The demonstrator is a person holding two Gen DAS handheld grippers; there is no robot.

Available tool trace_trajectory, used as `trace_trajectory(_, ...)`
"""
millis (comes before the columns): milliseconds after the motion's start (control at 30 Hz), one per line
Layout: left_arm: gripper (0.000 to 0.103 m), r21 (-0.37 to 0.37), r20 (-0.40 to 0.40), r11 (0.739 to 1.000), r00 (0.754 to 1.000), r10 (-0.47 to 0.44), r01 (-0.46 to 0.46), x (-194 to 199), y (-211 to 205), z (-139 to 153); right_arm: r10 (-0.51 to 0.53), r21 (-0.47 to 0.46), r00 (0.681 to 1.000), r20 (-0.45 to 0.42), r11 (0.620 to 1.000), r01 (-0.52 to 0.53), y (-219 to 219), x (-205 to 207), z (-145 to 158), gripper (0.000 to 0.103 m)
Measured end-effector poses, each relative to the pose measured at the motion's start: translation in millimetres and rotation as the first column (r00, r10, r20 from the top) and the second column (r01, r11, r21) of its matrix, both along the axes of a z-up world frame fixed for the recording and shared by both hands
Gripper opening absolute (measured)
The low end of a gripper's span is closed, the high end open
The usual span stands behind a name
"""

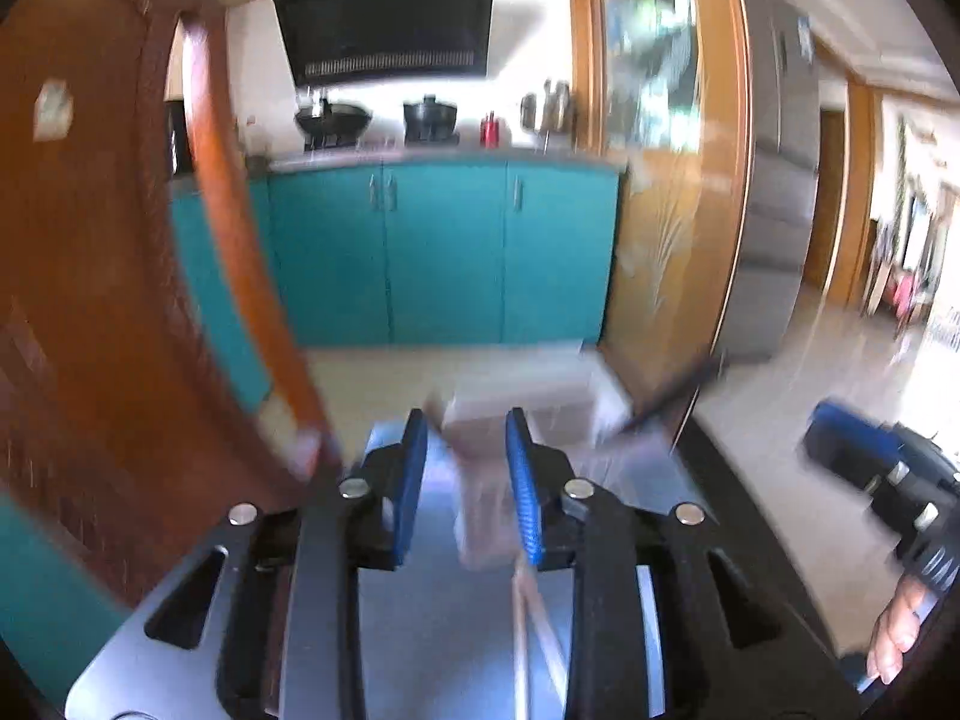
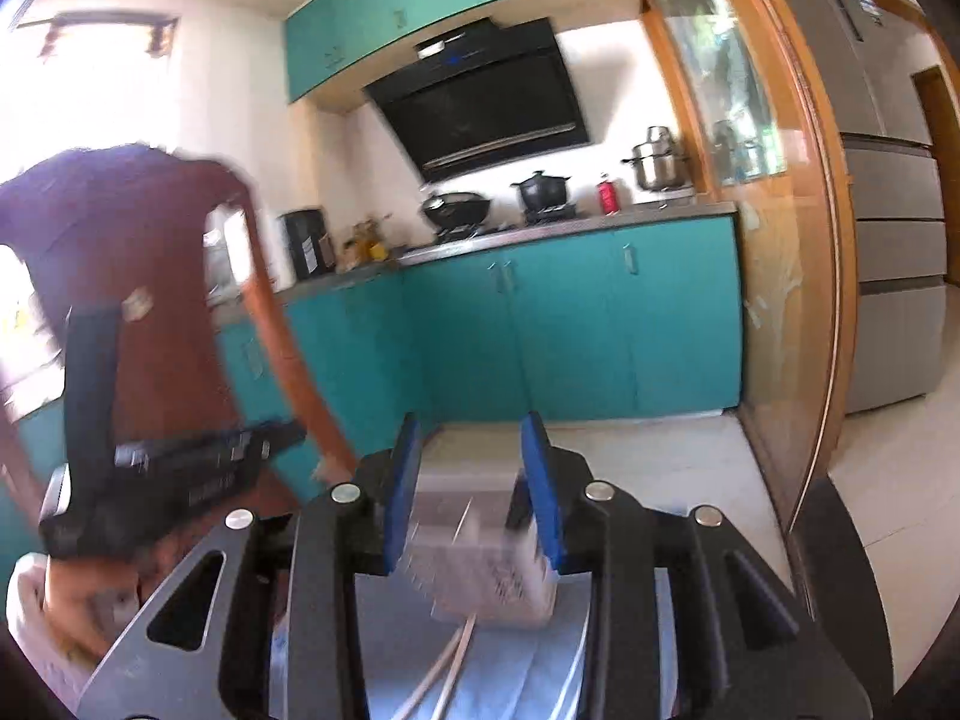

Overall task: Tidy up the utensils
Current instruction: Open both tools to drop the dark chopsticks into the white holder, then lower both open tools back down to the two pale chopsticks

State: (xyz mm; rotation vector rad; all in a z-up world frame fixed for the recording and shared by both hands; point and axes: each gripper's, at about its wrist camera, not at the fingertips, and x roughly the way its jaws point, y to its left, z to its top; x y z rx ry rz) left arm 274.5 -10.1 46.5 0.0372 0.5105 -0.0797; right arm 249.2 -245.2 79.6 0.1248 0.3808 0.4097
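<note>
In the left wrist view, a dark reddish-brown wooden chair back (image 1: 102,276) fills the nine o'clock side, its curved orange-brown rail sweeping down towards six o'clock. The left gripper (image 1: 465,480) stands at six o'clock, blue-padded jaws parted with nothing pressed between them. Between and beyond them sits a blurred white perforated plastic utensil holder (image 1: 522,408) on a pale grey counter (image 1: 420,630). A pair of pale chopsticks (image 1: 531,612) lies on the counter, running down from the holder's foot towards six o'clock beside the right-hand jaw. Past the holder, at twelve o'clock, teal lower cabinets (image 1: 444,252) carry a black wok (image 1: 333,117), a black lidded pot (image 1: 431,114) and a small red canister (image 1: 490,129) under a black range hood (image 1: 384,24). At one o'clock stands a wood-framed glass sliding door (image 1: 672,180), then a grey steel refrigerator (image 1: 780,168) at two o'clock. At four o'clock the right gripper (image 1: 870,450) shows, blurred, with a hand (image 1: 897,636) beneath it.

In the right wrist view, the chair back (image 2: 120,276) stands at nine o'clock, with the left gripper (image 2: 174,468) blurred before it at eight o'clock and a hand (image 2: 78,606) below. The right gripper (image 2: 471,480) at six o'clock has its jaws released, not squeezing anything; the utensil holder (image 2: 480,564) lies between and under them, the chopsticks (image 2: 447,666) slanting from its base towards six o'clock. A stainless steel stockpot (image 2: 657,162) sits at one o'clock on the far cabinet top.
</note>
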Motion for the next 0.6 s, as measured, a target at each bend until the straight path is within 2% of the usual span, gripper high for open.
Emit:
trace_trajectory(33,0.028,0.005,-0.048,1.0,0.999,0.02,-0.02,-3,3,-16,0.022,-0.026,0.999,-0.048,0.999,-0.024,6,0,-11,0.034)
trace_trajectory(100,0.028,-0.017,-0.137,0.999,0.99,0.044,-0.047,-6,8,-44,0.07,-0.123,0.969,-0.239,0.987,-0.101,33,12,-60,0.034)
trace_trajectory(167,0.028,-0.069,-0.247,0.994,0.967,0.067,-0.086,-16,16,-85,0.072,-0.198,0.916,-0.395,0.967,-0.162,59,31,-111,0.034)
trace_trajectory(233,0.028,-0.091,-0.328,0.99,0.942,0.072,-0.108,-29,17,-118,0.047,-0.219,0.858,-0.512,0.958,-0.183,76,48,-156,0.033)
trace_trajectory(333,0.028,-0.078,-0.41,0.993,0.91,0.054,-0.094,-47,8,-154,0.024,-0.264,0.821,-0.571,0.941,-0.211,95,56,-190,0.033)
trace_trajectory(400,0.028,-0.073,-0.43,0.995,0.902,0.037,-0.075,-54,5,-167,-0.012,-0.305,0.8,-0.6,0.928,-0.215,104,62,-205,0.031)
trace_trajectory(467,0.032,-0.08,-0.438,0.995,0.899,0.023,-0.064,-55,0,-170,-0.045,-0.34,0.811,-0.583,0.92,-0.193,108,60,-207,0.023)
trace_trajectory(500,0.032,-0.084,-0.438,0.995,0.899,0.015,-0.057,-55,-2,-171,-0.05,-0.334,0.808,-0.587,0.924,-0.186,106,60,-206,0.014)
trace_trajectory(533,0.034,-0.087,-0.435,0.995,0.901,0.007,-0.05,-54,-5,-170,-0.057,-0.313,0.796,-0.603,0.934,-0.17,103,60,-206,0.009)
trace_trajectory(600,0.036,-0.095,-0.427,0.995,0.904,-0.008,-0.036,-54,-7,-169,-0.074,-0.294,0.787,-0.612,0.945,-0.14,96,58,-203,0.008)
